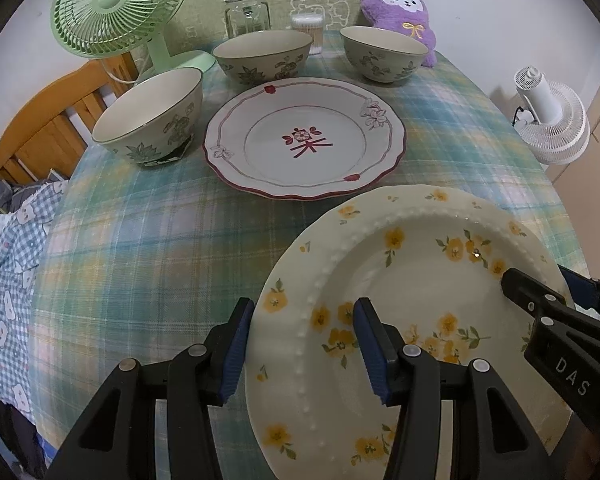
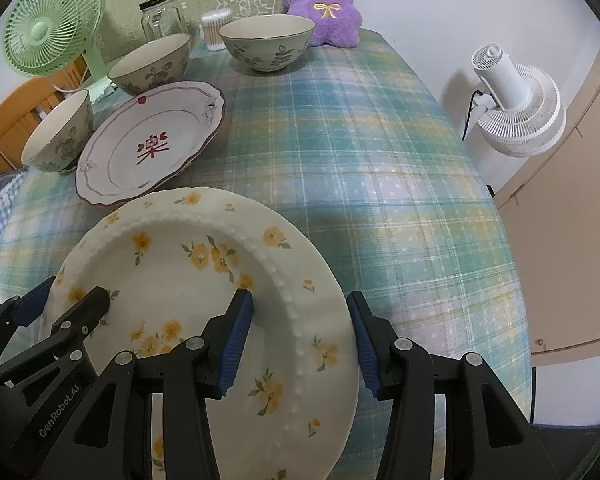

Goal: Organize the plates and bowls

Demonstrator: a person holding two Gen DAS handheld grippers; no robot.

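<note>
A cream plate with yellow flowers point(image 1: 400, 272) point(image 2: 172, 280) hangs slightly above the plaid tablecloth point(image 1: 140, 240), casting a shadow. My left gripper point(image 1: 304, 308) point(image 2: 68, 296) is shut on its left rim, one pad outside the edge and one inside the well. On the opposite rim my right gripper point(image 2: 299, 298) point(image 1: 540, 280) is shut the same way. Behind lies a white plate with a red rim point(image 1: 304, 140) point(image 2: 148, 148). Three floral bowls stand around it: left point(image 1: 152, 116) point(image 2: 58, 136), middle point(image 1: 262, 56) point(image 2: 152, 64) and right point(image 1: 384, 54) point(image 2: 266, 42).
At the back stand a green desk fan point(image 1: 120, 8), a glass jar point(image 1: 246, 10), a cotton swab box point(image 1: 308, 32) and a purple plush toy point(image 1: 398, 12). A white fan point(image 2: 516, 112) sits off the table's right edge. A wooden chair point(image 1: 48, 120) and checked fabric point(image 1: 4, 260) lie left.
</note>
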